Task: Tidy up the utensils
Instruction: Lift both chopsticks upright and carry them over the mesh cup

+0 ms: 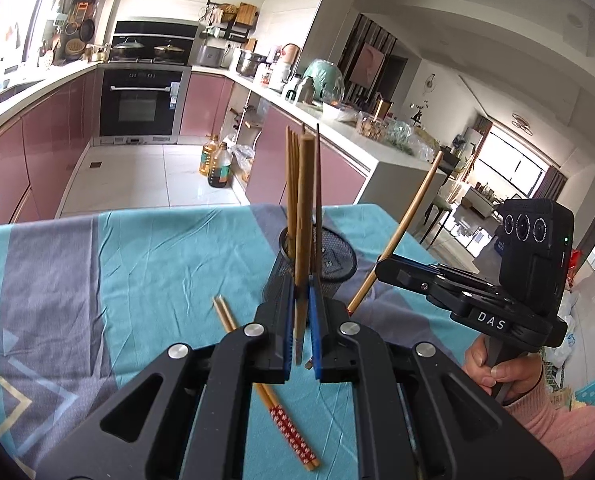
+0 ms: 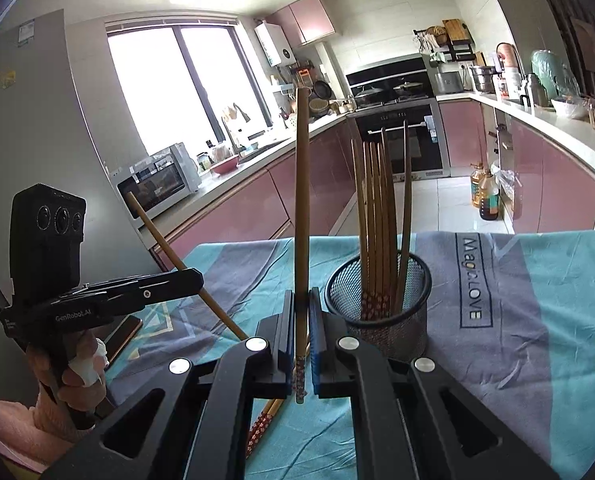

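table: covered in a teal-and-grey patterned cloth (image 1: 145, 264), kitchen counters and oven way behind it, nothing back there matters for this

holder: black mesh cup (image 2: 377, 296) standing upright on the cloth, already has a decent bunch of chopsticks (image 2: 377, 208) stood up in it, so I'd say a good chunk of the job is done

left gripper (image 1: 302, 316): jaws clamped tight on one chopstick (image 1: 306, 200), held close to upright, with the cup right behind it in the left wrist view. Looks lifted clear of the cloth, not in the cup yet

right gripper (image 2: 303, 332): same deal, pinched shut on its own chopstick (image 2: 302, 200), patterned end poking out below the pads, tip pointing up. The cup sits just to the right of it in the right wrist view

hands: person's hand (image 1: 493, 364) in a pink sleeve wrapped round the right handle, the other hand (image 2: 79, 376) on the left one

leftovers: a pair of chopsticks with red patterned ends (image 1: 269, 392) lying flat on the cloth near the left gripper, untouched

progress guess: late-ish. Two in the air need dropping into the cup, then that loose pair, and as far as I can see that's it
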`<control>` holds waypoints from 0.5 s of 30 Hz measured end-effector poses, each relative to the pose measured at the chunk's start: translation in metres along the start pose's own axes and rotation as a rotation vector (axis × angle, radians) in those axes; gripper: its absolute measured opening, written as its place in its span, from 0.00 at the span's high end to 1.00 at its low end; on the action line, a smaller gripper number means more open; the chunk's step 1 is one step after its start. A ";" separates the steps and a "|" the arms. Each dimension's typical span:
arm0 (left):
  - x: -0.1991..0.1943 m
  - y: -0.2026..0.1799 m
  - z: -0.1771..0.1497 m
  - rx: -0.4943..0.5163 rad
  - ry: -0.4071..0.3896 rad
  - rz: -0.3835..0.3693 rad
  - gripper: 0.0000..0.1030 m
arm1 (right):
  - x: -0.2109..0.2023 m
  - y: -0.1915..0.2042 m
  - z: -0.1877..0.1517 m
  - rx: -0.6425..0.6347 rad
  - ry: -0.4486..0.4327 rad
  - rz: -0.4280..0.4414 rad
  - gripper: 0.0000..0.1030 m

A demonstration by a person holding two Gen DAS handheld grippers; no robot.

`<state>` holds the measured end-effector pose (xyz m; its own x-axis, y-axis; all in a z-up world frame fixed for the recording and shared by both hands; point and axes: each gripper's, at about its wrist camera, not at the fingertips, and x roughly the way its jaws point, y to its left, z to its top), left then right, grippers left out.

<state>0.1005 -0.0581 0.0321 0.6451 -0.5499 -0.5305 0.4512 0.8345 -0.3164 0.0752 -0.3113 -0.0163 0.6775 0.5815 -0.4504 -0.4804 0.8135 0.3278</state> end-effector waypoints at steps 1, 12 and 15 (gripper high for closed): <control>0.001 -0.001 0.003 0.003 -0.006 -0.002 0.93 | -0.002 -0.001 0.003 -0.005 -0.009 -0.004 0.95; 0.003 -0.017 0.039 0.040 -0.063 -0.013 0.93 | -0.019 -0.008 0.033 -0.047 -0.078 -0.045 0.95; 0.002 -0.021 0.049 0.046 -0.081 -0.019 0.93 | -0.022 -0.008 0.039 -0.058 -0.091 -0.051 0.95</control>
<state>0.1224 -0.0787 0.0763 0.6830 -0.5684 -0.4587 0.4908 0.8223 -0.2881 0.0856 -0.3306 0.0235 0.7484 0.5388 -0.3869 -0.4737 0.8424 0.2567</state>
